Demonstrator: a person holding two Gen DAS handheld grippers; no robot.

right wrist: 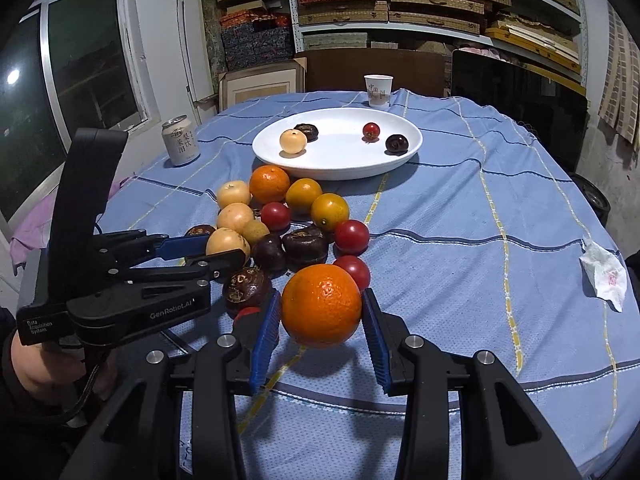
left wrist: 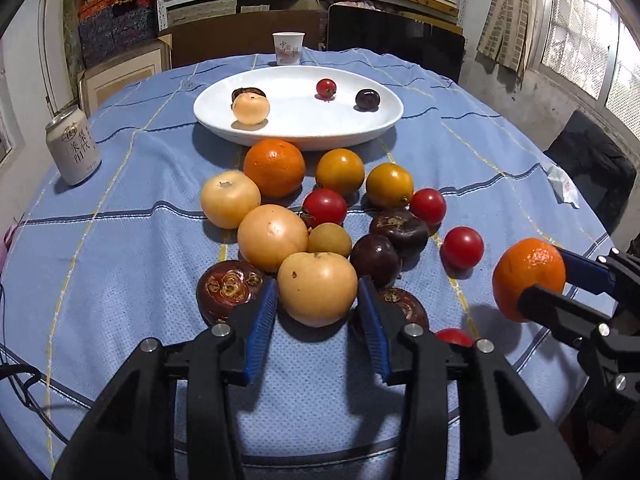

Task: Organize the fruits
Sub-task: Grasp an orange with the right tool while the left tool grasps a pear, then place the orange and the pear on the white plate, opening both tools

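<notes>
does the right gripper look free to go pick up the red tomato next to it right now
Probably not: the right gripper already has its jaws shut on an orange, so though the red tomato sits unobstructed just behind, it would need to drop the orange first.

Fruits [left wrist: 316, 216] heaped (mixed colours) before white plate [left wrist: 360, 136].
</notes>
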